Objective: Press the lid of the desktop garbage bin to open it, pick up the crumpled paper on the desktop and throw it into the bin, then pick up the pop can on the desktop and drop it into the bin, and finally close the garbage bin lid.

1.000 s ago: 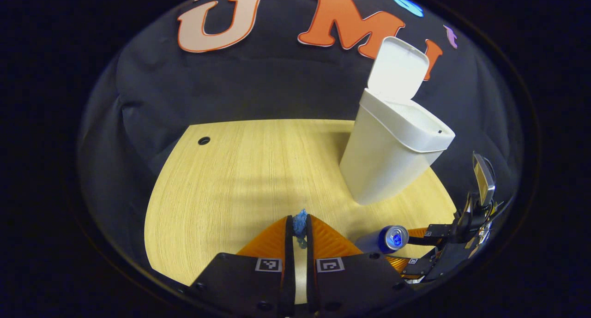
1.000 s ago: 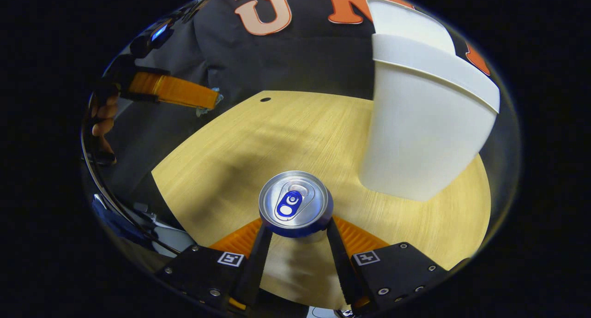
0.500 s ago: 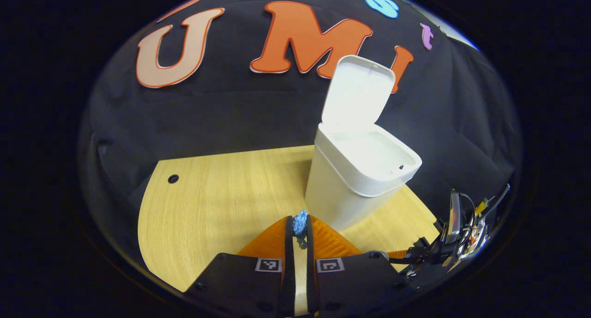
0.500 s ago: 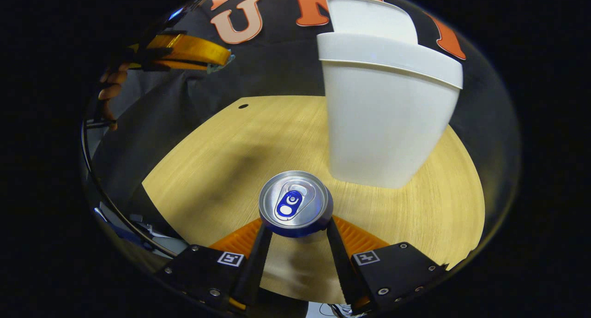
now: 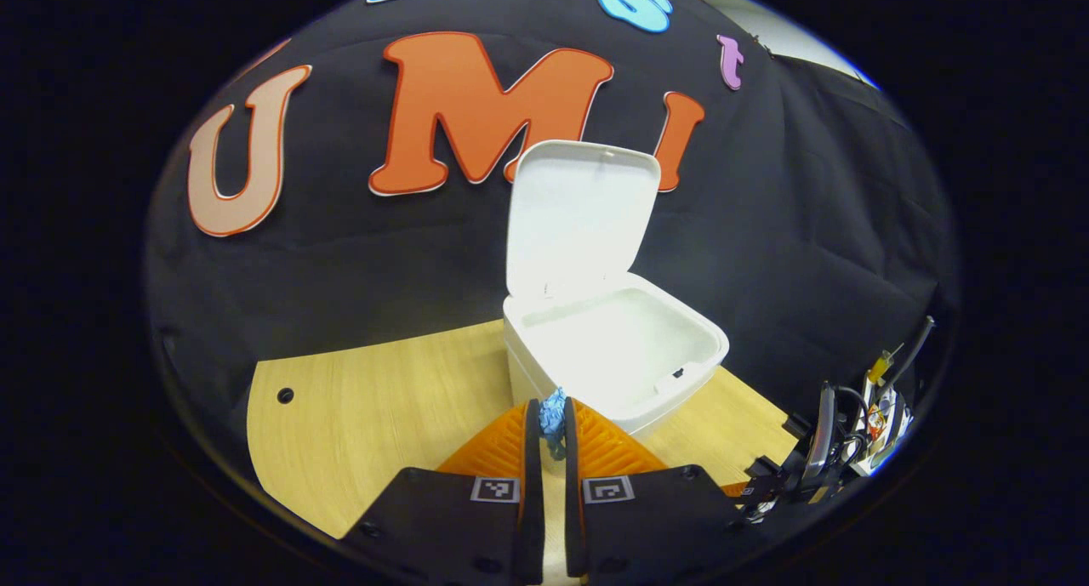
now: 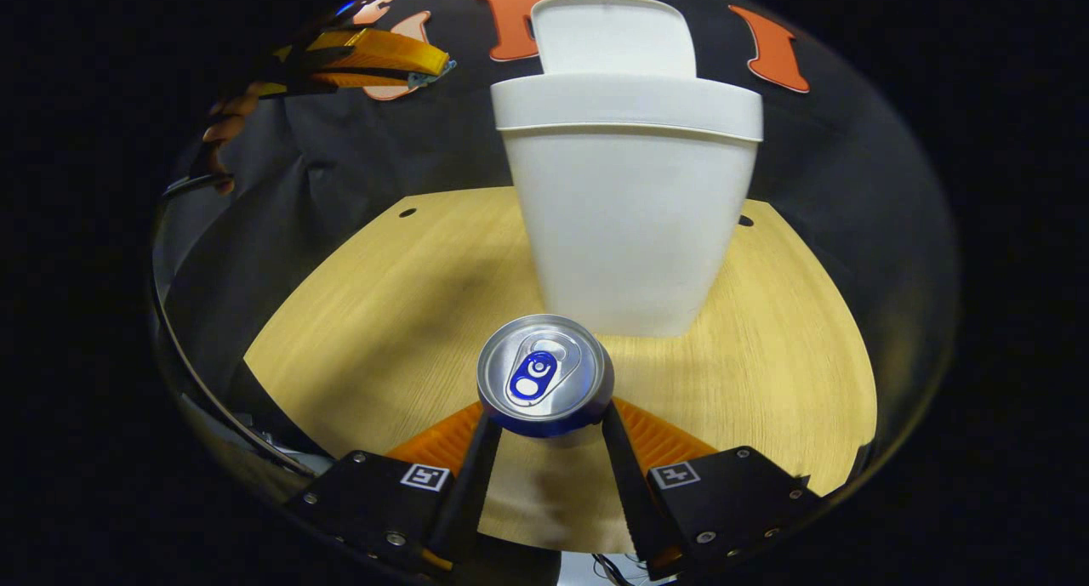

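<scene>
Left gripper view: the left gripper [image 5: 545, 416] pinches the small blue crumpled paper [image 5: 554, 411] just short of the open white plastic bin [image 5: 612, 348], lid [image 5: 581, 216] upright; carrying step, needing release over the opening

Right gripper view: the right gripper [image 6: 544, 416] clamps the blue aluminium pop can [image 6: 544, 373] above the wooden desktop [image 6: 383, 331], before the bin

Recording booth. Black cloth wall [image 5: 357, 254] backs a wooden desktop [image 6: 383, 314]. Cabling [image 5: 885, 390] hangs at the side.

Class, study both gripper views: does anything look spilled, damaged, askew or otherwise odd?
Nothing stands out. The bin stands upright, lid open; the left gripper holds the crumpled paper, the right gripper the pop can.
</scene>
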